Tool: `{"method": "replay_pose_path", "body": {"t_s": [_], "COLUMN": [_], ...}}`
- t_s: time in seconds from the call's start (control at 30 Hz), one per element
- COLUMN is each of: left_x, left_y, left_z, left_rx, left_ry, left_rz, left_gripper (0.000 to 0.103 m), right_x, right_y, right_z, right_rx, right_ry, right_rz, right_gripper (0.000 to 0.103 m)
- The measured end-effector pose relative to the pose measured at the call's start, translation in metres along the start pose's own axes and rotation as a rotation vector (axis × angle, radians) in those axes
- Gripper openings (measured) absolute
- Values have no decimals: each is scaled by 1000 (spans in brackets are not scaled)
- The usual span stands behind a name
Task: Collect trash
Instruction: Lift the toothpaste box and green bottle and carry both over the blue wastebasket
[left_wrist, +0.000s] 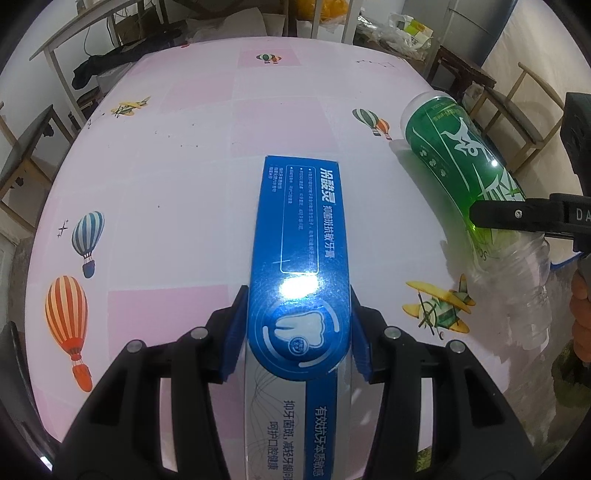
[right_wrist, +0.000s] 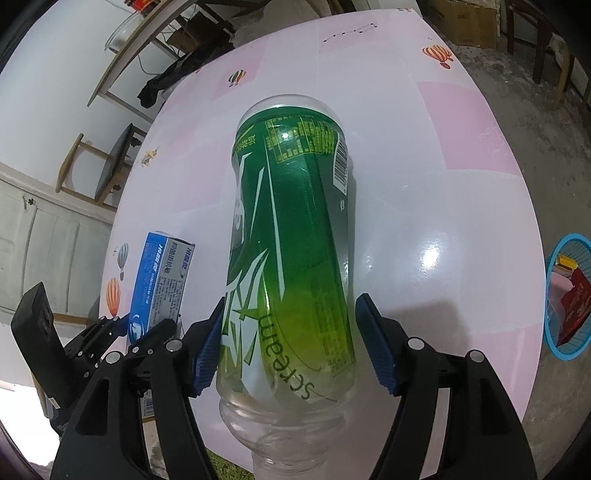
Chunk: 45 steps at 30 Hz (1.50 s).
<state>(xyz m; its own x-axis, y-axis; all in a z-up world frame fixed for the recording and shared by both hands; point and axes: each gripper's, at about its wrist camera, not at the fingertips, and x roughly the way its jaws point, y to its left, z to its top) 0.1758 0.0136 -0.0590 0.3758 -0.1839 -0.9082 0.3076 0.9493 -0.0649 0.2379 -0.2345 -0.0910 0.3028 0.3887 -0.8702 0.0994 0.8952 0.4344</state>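
Left wrist view looks down on a pink surface (left_wrist: 177, 177) printed with balloons and small planes. The left gripper (left_wrist: 297, 332) holds a blue toothpaste box (left_wrist: 299, 236) that runs from the bottom centre up to the middle of the frame; both blue pads (left_wrist: 232, 332) press against the box's long sides, so it is gripped. At the right edge of this view a green-labelled bottle (left_wrist: 454, 155) lies tilted on the surface, its clear neck toward the lower right, and a black finger of the right gripper (left_wrist: 517, 216) crosses it; a hand (left_wrist: 581, 314) shows at the far right edge. Right wrist view has the bottle (right_wrist: 291, 236) lying lengthwise in the centre, base toward the top, clear neck at the bottom. The right gripper (right_wrist: 291, 347) straddles it: the left pad (right_wrist: 208, 354) touches the label, while the right pad (right_wrist: 376, 347) stands just clear of the bottle, so the jaws are open around it, not clamped. At lower left of this view sits the box (right_wrist: 159, 280) with the left gripper (right_wrist: 110, 332) on it. A blue basket (right_wrist: 565, 295) holding red and yellow packaging sits on the floor at the right edge, beyond the rim of the surface.
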Motion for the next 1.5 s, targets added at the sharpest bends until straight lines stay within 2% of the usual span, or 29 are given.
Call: {"method": "replay_pose_path", "body": {"t_s": [0.93, 1.0, 1.27, 1.4, 1.5], "left_x": [1, 1, -20, -41, -57], "left_y": [-3, -2, 9, 3, -14], "left_z": [0, 1, 6, 14, 24], "left_rx": [10, 5, -29, -26, 5], "left_ry": [-9, -16, -99, -144, -173], "left_rz": [10, 10, -1, -33, -86], "left_gripper": [47, 46, 44, 44, 44], "right_x": [6, 6, -9, -37, -62], "right_y": [5, 5, -4, -13, -35], "right_z": [0, 0, -5, -15, -29], "right_rx": [-10, -10, 23, 46, 101], "right_ry": [-6, -12, -60, -141, -208], "right_rz": [-16, -20, 62, 131, 203], "right_gripper": [67, 61, 58, 58, 58]}}
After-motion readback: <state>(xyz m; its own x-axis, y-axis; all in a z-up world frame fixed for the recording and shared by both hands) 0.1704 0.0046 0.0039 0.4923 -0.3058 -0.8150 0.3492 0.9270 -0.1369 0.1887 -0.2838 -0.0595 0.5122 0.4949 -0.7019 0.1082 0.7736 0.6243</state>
